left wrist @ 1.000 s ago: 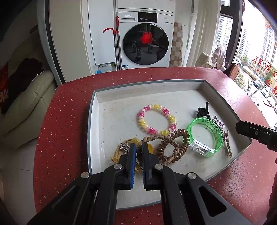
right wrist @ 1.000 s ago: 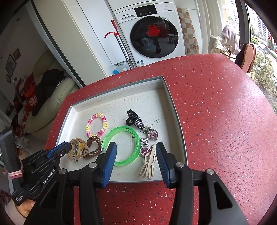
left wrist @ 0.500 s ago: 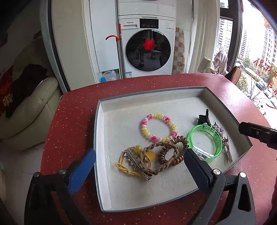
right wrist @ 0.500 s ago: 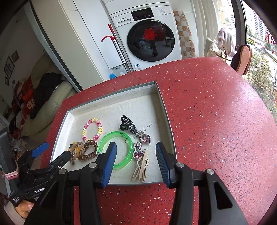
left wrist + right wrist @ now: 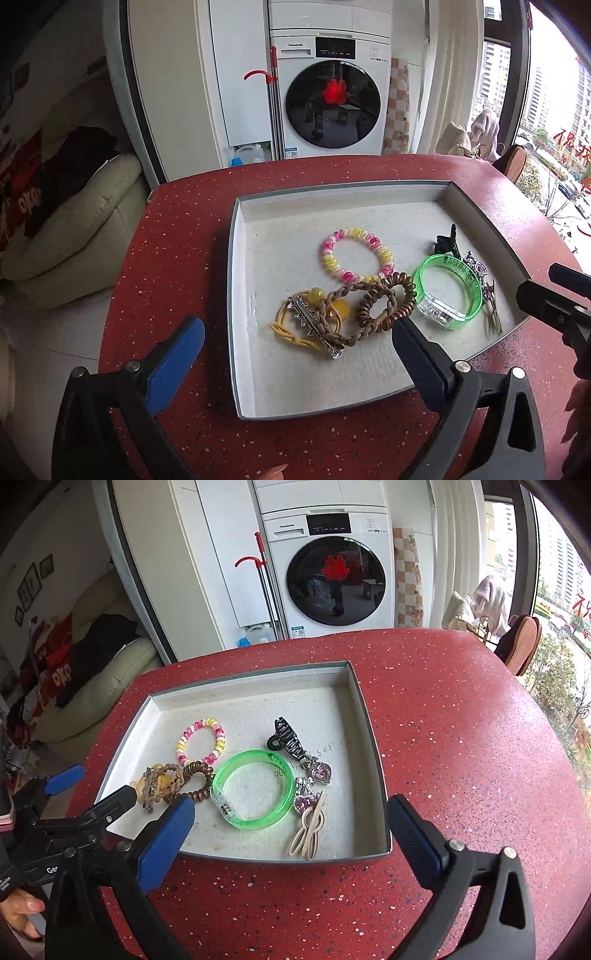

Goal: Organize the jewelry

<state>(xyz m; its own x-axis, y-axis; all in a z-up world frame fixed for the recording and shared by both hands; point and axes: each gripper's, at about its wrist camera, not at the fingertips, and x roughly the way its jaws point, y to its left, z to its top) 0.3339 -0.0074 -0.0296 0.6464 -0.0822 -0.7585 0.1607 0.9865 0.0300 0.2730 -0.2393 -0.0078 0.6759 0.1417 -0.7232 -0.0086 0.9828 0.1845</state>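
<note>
Your left gripper [image 5: 297, 341] stands with its blue pads spread wide at the bottom of its own view, nothing clamped between them; they frame the near edge of the grey tray [image 5: 236, 295] on the red table [image 5: 166, 266]. Above the gap lies the tangle of yellow hair tie [image 5: 291, 332], braided tie [image 5: 332, 314] and brown coil tie [image 5: 384, 302]. Your right gripper [image 5: 291, 829] has just been opening and now gapes equally wide, empty, low in its view. Between its pads you see the green bangle [image 5: 251, 790], the heart charms [image 5: 314, 779] and the beige clip [image 5: 308, 830], untouched. The pink-yellow bracelet [image 5: 201, 740] rests mid-tray, the black claw clip [image 5: 286, 736] right of it.
</note>
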